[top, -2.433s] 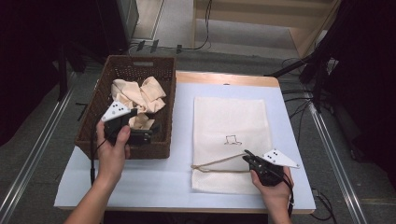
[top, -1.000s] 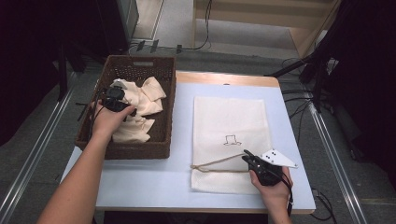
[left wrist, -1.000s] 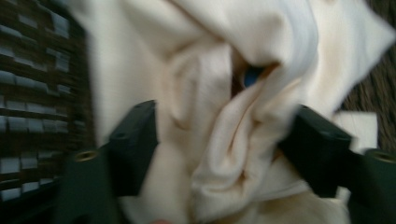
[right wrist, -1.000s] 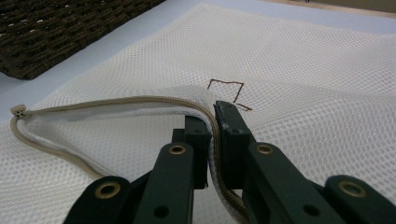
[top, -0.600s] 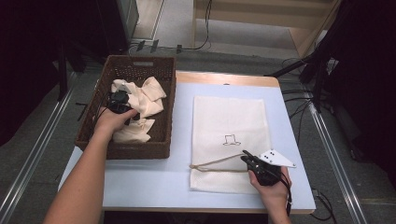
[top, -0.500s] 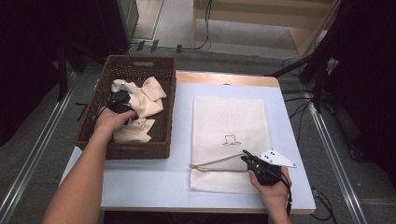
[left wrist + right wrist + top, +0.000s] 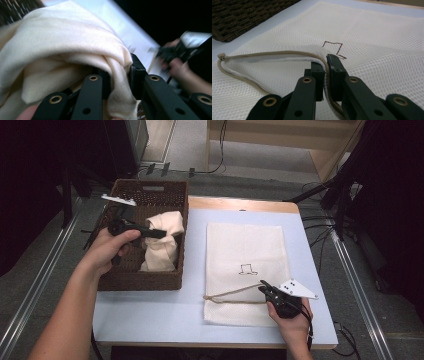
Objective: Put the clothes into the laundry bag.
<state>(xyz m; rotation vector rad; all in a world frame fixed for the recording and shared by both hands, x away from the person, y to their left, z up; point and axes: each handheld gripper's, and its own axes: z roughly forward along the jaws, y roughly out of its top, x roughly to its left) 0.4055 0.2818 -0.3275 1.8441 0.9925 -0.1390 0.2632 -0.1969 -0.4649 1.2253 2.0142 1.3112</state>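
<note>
Grey floor (image 7: pixel 40 270) (cables (image 7: pixel 320 220) trailing) around table (image 7: pixel 150 320).

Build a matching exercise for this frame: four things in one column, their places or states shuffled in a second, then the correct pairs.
Things
1. cream cloth
2. white mesh zip bag
3. dark woven wicker basket
4. beige zipper edge

Places or states
A. lies flat on the pale blue table top
B. pinched by the right gripper, mouth held open
C. stands at the table's left end
D. gripped by the left gripper, lifted above the basket

Pairs: 1-D, 2-A, 3-C, 4-B
</note>
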